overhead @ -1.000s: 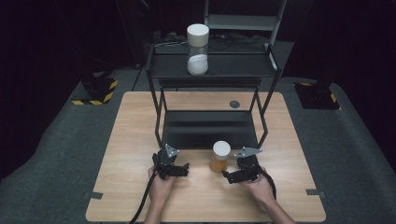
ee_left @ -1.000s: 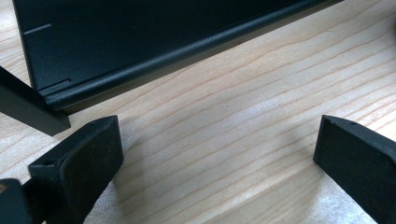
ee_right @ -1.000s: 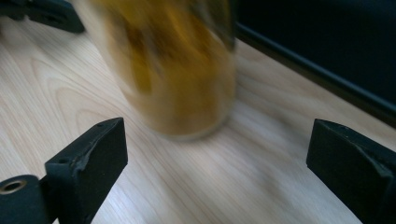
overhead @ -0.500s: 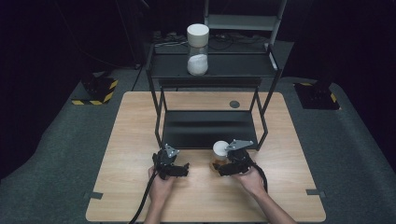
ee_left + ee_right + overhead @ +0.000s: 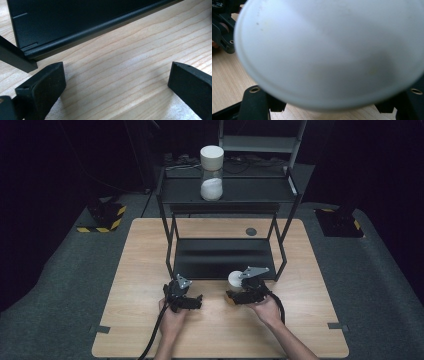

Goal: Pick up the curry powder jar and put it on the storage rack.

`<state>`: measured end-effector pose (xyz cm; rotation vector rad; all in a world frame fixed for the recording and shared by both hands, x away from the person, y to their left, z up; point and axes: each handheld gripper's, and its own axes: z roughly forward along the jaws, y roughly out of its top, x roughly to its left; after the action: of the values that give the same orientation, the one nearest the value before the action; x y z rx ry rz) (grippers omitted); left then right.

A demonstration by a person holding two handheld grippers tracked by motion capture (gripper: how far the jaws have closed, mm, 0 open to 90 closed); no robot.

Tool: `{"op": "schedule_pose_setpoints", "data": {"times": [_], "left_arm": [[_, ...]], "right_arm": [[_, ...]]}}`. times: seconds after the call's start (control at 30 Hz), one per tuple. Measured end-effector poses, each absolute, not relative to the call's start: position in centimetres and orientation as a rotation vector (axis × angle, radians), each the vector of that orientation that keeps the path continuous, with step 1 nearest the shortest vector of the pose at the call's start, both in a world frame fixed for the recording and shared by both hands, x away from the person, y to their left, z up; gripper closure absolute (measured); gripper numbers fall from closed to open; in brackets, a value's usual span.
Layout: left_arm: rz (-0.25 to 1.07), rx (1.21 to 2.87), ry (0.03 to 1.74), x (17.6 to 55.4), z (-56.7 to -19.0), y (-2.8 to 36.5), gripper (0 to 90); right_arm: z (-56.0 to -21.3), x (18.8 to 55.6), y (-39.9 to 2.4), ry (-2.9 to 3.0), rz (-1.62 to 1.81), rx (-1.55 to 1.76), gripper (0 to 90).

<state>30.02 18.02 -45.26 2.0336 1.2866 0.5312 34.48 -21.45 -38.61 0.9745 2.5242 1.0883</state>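
Two grippers low over the table, near its front edge. Left gripper with jaws wide apart and nothing between them, over bare wood just in front of the black rack. Right gripper with jaws just closed in on the cup, now gripping it; white lid of the cup very close and blurred in the right gripper view, black jaws showing under it at both sides. Cup in front of the rack's lower shelf, between the two grippers but nearer the right one. Hourglass upright on the top shelf, well apart from both hands.
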Motion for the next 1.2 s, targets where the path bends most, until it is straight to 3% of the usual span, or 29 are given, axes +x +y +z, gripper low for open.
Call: {"op": "schedule_pose_setpoints", "data": {"times": [1.2], "left_arm": [[0.531,2.034,1.286,30.0,-45.3,18.0,1.4]], "right_arm": [[-36.5,34.0,-20.6,2.518,1.040,0.849,34.3]]}}
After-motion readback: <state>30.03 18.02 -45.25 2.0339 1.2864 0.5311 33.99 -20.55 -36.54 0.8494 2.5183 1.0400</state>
